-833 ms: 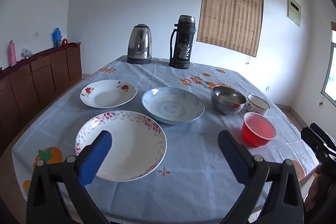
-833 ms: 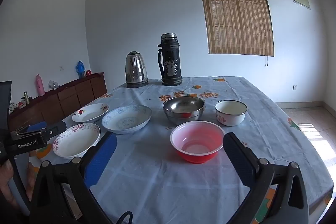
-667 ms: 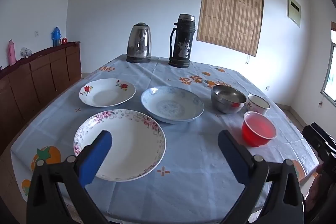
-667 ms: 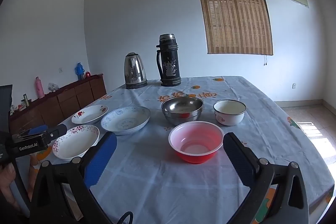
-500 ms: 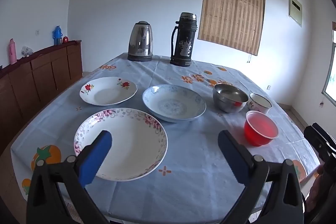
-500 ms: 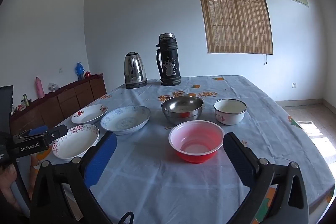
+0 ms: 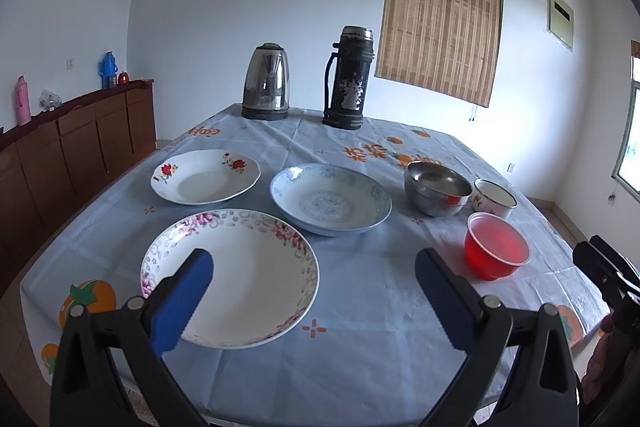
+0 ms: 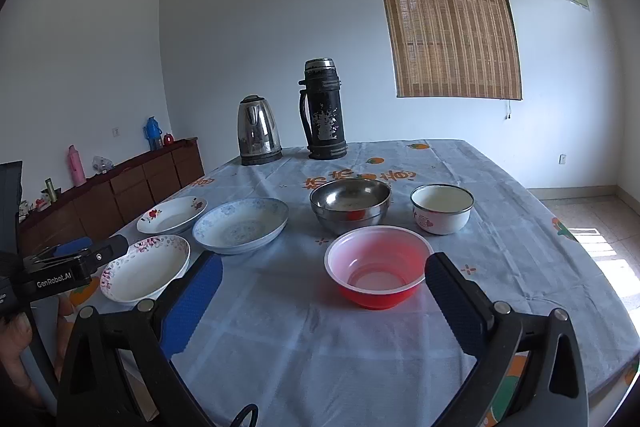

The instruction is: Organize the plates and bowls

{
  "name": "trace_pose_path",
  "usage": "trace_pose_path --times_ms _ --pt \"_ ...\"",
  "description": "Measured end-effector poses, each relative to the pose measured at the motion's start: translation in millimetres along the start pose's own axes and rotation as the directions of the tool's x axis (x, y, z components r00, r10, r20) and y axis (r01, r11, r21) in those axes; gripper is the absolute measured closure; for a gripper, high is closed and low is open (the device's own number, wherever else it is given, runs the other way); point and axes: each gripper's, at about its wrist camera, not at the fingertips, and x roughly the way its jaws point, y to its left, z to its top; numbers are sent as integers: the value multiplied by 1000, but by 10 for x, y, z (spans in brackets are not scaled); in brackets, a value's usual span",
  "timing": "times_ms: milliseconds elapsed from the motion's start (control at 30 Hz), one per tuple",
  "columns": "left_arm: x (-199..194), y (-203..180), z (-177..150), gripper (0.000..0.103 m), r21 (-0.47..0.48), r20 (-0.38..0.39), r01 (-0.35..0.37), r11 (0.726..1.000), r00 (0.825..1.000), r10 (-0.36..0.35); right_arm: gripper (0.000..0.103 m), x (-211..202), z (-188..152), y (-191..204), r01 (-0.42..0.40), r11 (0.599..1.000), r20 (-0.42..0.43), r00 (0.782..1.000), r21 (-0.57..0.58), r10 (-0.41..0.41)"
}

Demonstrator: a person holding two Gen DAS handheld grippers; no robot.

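Little has moved: both views have only drifted slightly. The left hand-held gripper (image 7: 312,291) hovers wide open above the flowered plate (image 7: 230,277) at the bench's (image 7: 360,359) near left corner. The plate looks stiff, glazed, slippery and breakable; its thin rim is the place to pinch. The right hand-held gripper (image 8: 320,293) gapes empty before the red bowl (image 8: 378,267).

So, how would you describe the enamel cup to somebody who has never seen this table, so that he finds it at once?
Start at the table with the blue cloth and go to the three deep vessels on its right half. The enamel cup is the rightmost, beside the steel bowl and behind the red bowl. It alone is white, with a dark rim and a small red print on its side.
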Motion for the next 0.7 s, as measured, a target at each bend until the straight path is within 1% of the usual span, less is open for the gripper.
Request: trace_pose_path --times_ms 233,333,433,700 --pt "-8 0 -6 0 -2 3 -2 1000 1000 2 1 17 -24 39 -7 1000 -4 1000 -9 7" --pt "-21 6 2 0 -3 2 -3 1000 1000 3 1 3 -35 40 -24 1000 2 1000 -6 24" --pt "-20 14 0 0 -4 0 -4 1000 1000 4 1 -14 -44 53 -23 1000 12 1000 -14 23" --pt "-24 20 -2 0 -7 2 -9 1000 1000 9 1 19 -68 36 -27 1000 2 1000 -8 27"
